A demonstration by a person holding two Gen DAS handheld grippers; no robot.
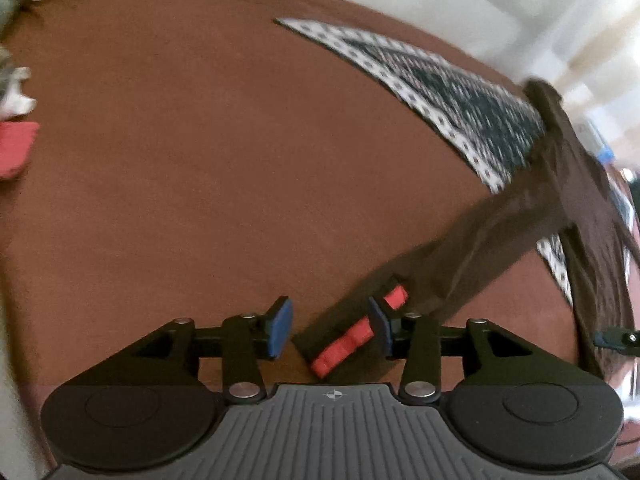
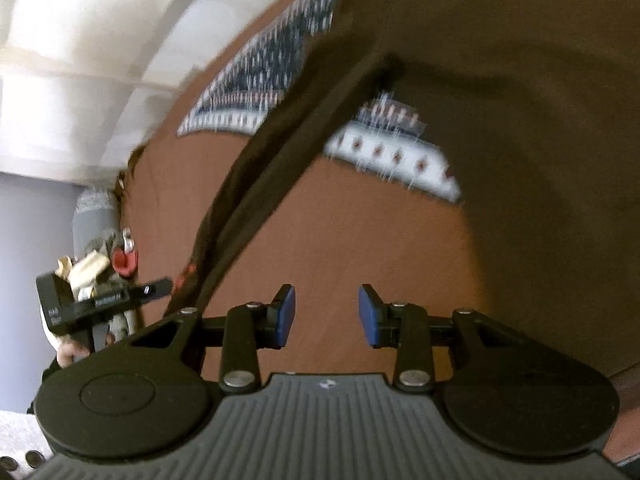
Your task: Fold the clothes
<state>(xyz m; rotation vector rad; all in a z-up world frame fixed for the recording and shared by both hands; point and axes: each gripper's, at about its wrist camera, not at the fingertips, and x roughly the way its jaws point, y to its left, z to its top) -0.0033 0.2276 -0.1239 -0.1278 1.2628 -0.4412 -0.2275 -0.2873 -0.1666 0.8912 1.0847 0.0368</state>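
Note:
A dark brown garment (image 1: 592,208) lies at the right of the brown surface (image 1: 200,160), partly over a black-and-white patterned cloth (image 1: 460,92). Its long sleeve (image 1: 480,236) runs down-left and ends in a red cuff (image 1: 352,340). My left gripper (image 1: 329,328) is open, and the cuff lies between its fingers, against the right pad. In the right wrist view my right gripper (image 2: 327,316) is open over bare brown surface (image 2: 320,220) with nothing between its fingers. The garment's body (image 2: 520,100) fills the upper right there, and the sleeve (image 2: 288,152) slants towards the left gripper (image 2: 156,286), held by a hand.
A red item (image 1: 16,148) and a white object (image 1: 16,92) lie at the surface's left edge. A grey and white bundle (image 2: 96,216) sits at the far end beside a small red object (image 2: 124,260). White wall panels (image 2: 80,60) stand beyond the surface.

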